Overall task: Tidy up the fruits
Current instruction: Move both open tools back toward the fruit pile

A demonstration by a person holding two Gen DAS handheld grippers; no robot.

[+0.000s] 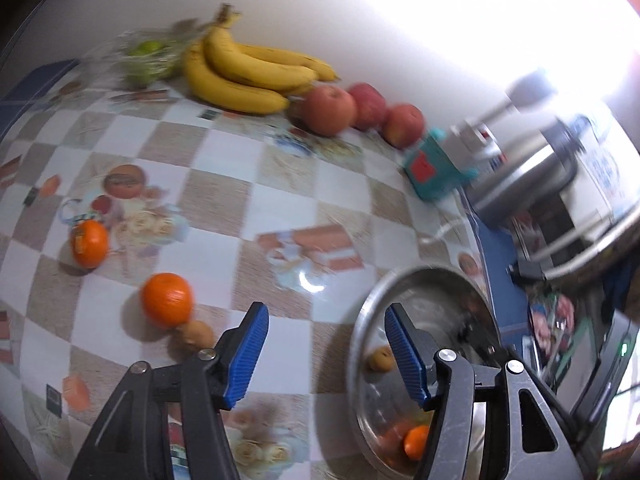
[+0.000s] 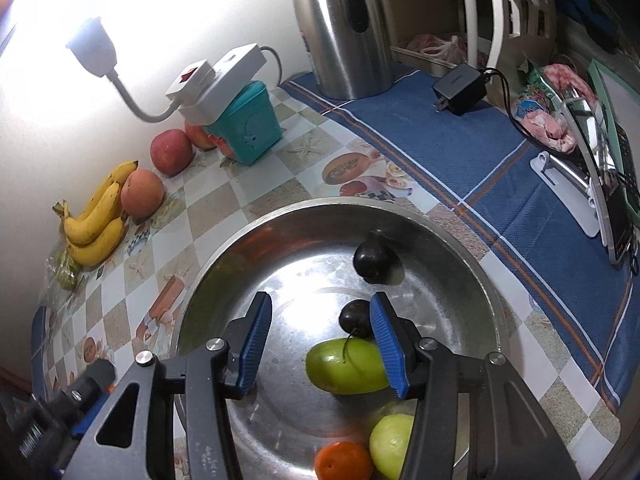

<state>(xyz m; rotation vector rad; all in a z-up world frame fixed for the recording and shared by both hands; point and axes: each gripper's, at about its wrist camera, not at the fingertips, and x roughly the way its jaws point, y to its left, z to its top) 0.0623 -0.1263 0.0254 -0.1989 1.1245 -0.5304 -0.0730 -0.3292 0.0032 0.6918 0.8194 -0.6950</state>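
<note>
We hold the right gripper (image 2: 320,340), jaws apart and empty, over the steel bowl (image 2: 240,240) near the tabletop's front edge; plums, green fruits and an orange lie in it. Dropping lower could knock them rolling. The left gripper (image 1: 326,354), also apart, hovers beside the bowl; the oranges (image 1: 167,300) could roll off if nudged.

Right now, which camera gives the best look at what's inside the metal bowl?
The right wrist view: it looks straight down into the metal bowl, showing two dark plums, two green fruits and an orange. The left wrist view catches the bowl only at an angle, partly behind a finger, contents mostly hidden.
</note>
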